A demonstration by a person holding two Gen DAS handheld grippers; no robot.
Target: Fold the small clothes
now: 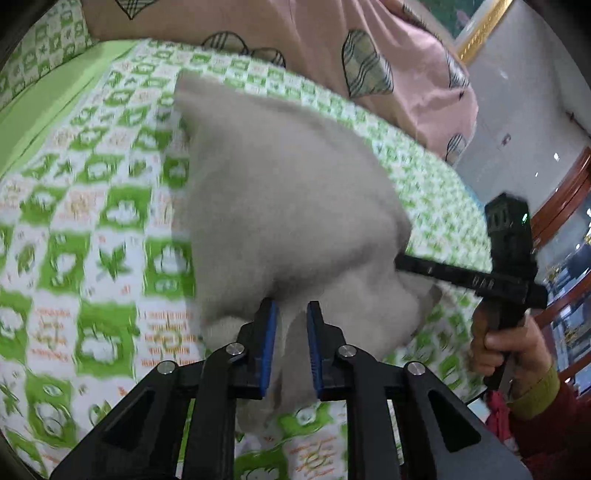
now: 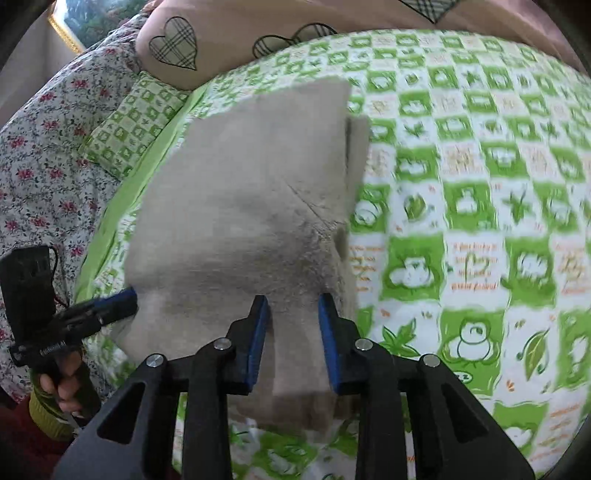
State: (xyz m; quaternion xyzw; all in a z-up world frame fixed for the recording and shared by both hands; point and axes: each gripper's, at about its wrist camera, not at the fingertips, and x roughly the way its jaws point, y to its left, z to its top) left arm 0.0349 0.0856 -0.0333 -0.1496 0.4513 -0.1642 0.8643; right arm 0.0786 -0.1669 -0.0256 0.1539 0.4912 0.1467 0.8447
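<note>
We are looking down along two hand-held tools at a small grey garment [image 1: 288, 206] lying on a bed, on a green-and-white checked bedsheet [image 1: 92, 229] printed with leaves and little cartoon figures. The garment is sitting near the middle of the sheet, its near edge bunching under both tools.

The left tool [image 1: 291, 321] is pinching a fold of the garment's near edge, with grey cloth filling the narrow gap between its blue pads [image 1: 271, 325]. The right tool [image 2: 293, 314] is standing slightly spread, with the garment's near edge lying between its pads; we cannot tell whether the pads are pressing on the cloth.

In the left view, a hand [image 1: 506, 343] in a red sleeve with a yellow-green cuff is holding the right tool's handle at the garment's right side. A pink cover [image 1: 332, 33] patterned with plaid hearts is lying at the far end of the bed, and a flowered fabric [image 2: 40, 147] is showing at the left of the right view.
</note>
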